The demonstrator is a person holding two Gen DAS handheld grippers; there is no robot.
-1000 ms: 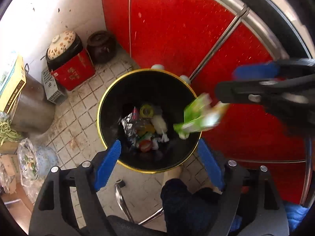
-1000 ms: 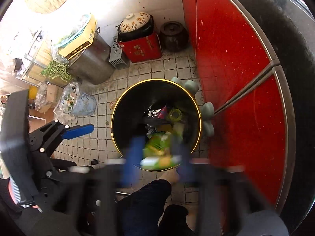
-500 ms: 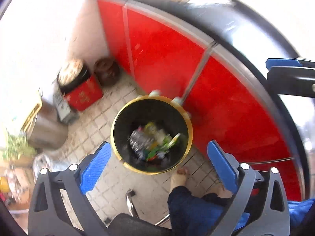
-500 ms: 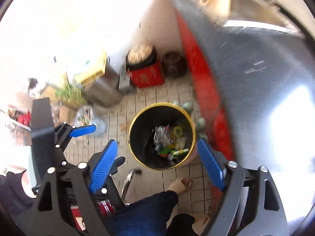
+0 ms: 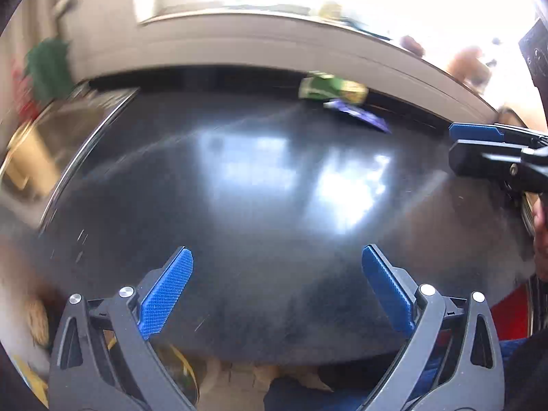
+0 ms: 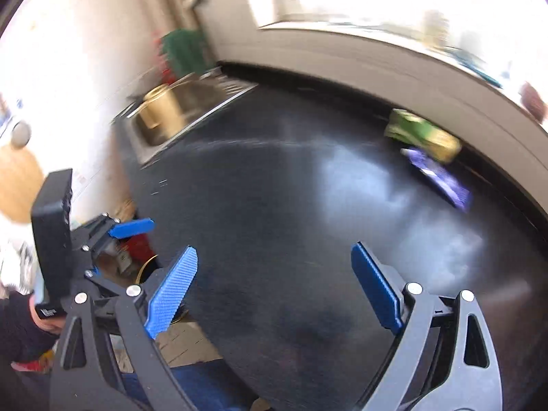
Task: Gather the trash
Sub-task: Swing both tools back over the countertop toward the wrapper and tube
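We are looking out over a dark, glossy countertop point(image 5: 274, 188) with both tools raised above it, and both views are smeared by motion blur. Our left gripper point(image 5: 277, 291) is standing released, its blue pads point(image 5: 166, 294) spread wide with nothing between them. Our right gripper point(image 6: 274, 287) is likewise released and carrying nothing — in the left wrist view it is showing at about 3 o'clock point(image 5: 486, 147), side-on.

The trash is lying at the far edge of the counter, against the pale ledge under the window: a green and yellow wrapper point(image 5: 330, 90) at about 1 o'clock in the left view, with a purple-blue wrapper point(image 5: 359, 116) just beside it, on the near side. In the right wrist view the same green wrapper point(image 6: 421, 135) and purple one point(image 6: 438, 178) are sitting at about 2 o'clock, well apart from both tools.

At about 10 o'clock in the right view a steel sink point(image 6: 202, 102) is holding a brass-coloured pot point(image 6: 159, 109).
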